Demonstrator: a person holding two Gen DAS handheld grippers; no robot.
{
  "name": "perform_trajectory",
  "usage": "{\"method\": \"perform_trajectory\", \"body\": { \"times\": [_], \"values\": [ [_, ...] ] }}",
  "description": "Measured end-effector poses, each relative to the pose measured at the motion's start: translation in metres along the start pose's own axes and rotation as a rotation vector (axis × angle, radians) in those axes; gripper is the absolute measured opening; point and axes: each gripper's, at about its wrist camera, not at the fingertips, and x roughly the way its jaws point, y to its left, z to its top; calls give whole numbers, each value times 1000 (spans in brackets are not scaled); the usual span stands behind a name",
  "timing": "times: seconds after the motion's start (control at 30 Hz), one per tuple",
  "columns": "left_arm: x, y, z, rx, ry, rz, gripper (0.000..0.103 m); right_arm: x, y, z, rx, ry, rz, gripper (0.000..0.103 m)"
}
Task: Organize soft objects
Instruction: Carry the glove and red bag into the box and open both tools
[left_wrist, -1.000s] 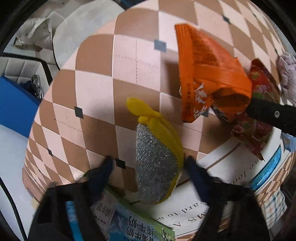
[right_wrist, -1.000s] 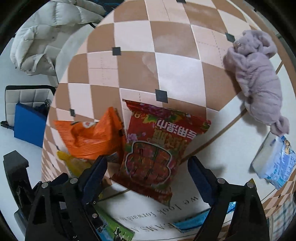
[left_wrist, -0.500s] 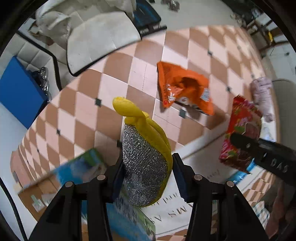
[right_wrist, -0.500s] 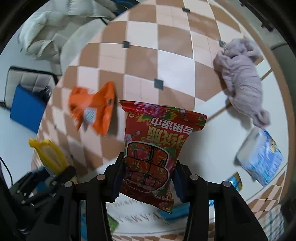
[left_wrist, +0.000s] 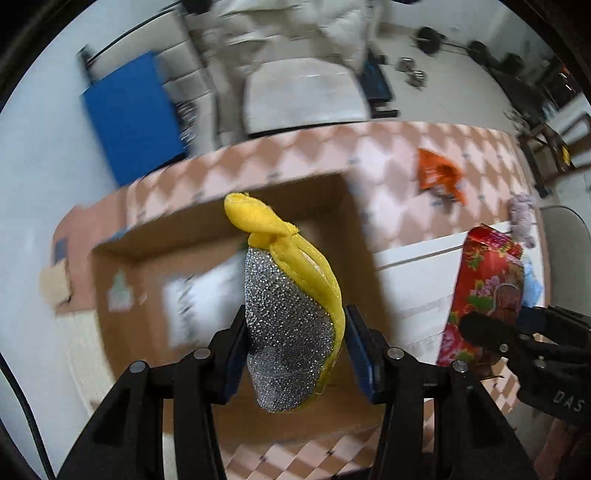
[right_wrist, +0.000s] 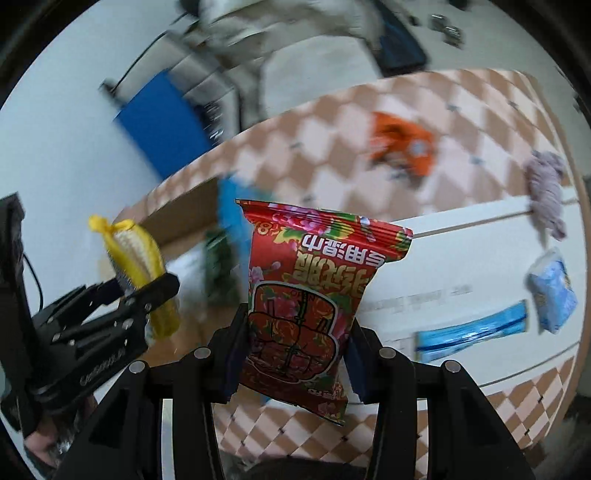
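Observation:
My left gripper (left_wrist: 293, 350) is shut on a yellow and silver scouring sponge (left_wrist: 288, 314) and holds it in the air over an open cardboard box (left_wrist: 147, 295). The sponge also shows in the right wrist view (right_wrist: 136, 254), with the left gripper (right_wrist: 146, 291) under it. My right gripper (right_wrist: 295, 354) is shut on a red snack packet (right_wrist: 306, 295) and holds it lifted above the table; the packet also shows in the left wrist view (left_wrist: 484, 288). An orange packet (right_wrist: 402, 147), a mauve plush cloth (right_wrist: 546, 192) and a blue tissue pack (right_wrist: 552, 295) lie on the table.
The checked tablecloth (right_wrist: 332, 147) has a white middle panel (right_wrist: 461, 258). A flat light blue packet (right_wrist: 472, 328) lies near the front edge. Beyond the table are a blue panel (left_wrist: 129, 114), a chair with a pale jacket (left_wrist: 303, 85) and dumbbells (left_wrist: 413, 74) on the floor.
Both grippers have risen and swung left with their loads; the cardboard box has come into view under the sponge. A second ago both stood open around the objects on the table.

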Motion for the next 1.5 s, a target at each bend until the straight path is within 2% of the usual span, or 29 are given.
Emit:
{"method": "perform_trajectory", "body": {
  "times": [0.17,0.37,0.5,0.8,1.0,1.03,1.07,1.13,1.2,1.33,1.43,1.5],
  "values": [
    [26,62,-39,-110,83,25,46,42,66,-24,-93,71,16,48],
    [69,103,-68,-209,196,-27,46,97,114,-39,-132,155,10,48],
    [94,113,-74,-234,251,-55,47,125,132,-47,-163,204,-23,48],
    [136,133,-73,-315,335,-147,47,168,128,-41,-181,257,-95,48],
    [146,135,-71,-329,356,-193,49,190,131,-44,-199,298,-131,50],
    [146,136,-70,-340,359,-193,50,195,132,-44,-202,310,-142,54],
    [145,139,-71,-353,360,-199,50,194,132,-46,-203,317,-145,65],
    [141,142,-74,-361,351,-208,50,190,129,-45,-185,313,-140,77],
    [136,142,-77,-348,335,-179,50,187,130,-44,-187,306,-149,77],
    [122,141,-87,-350,301,-170,50,172,130,-43,-194,274,-175,77],
    [102,136,-96,-338,249,-132,50,156,131,-44,-198,240,-186,77],
    [84,129,-104,-322,194,-81,50,141,131,-50,-214,202,-210,77]
  ]
}}
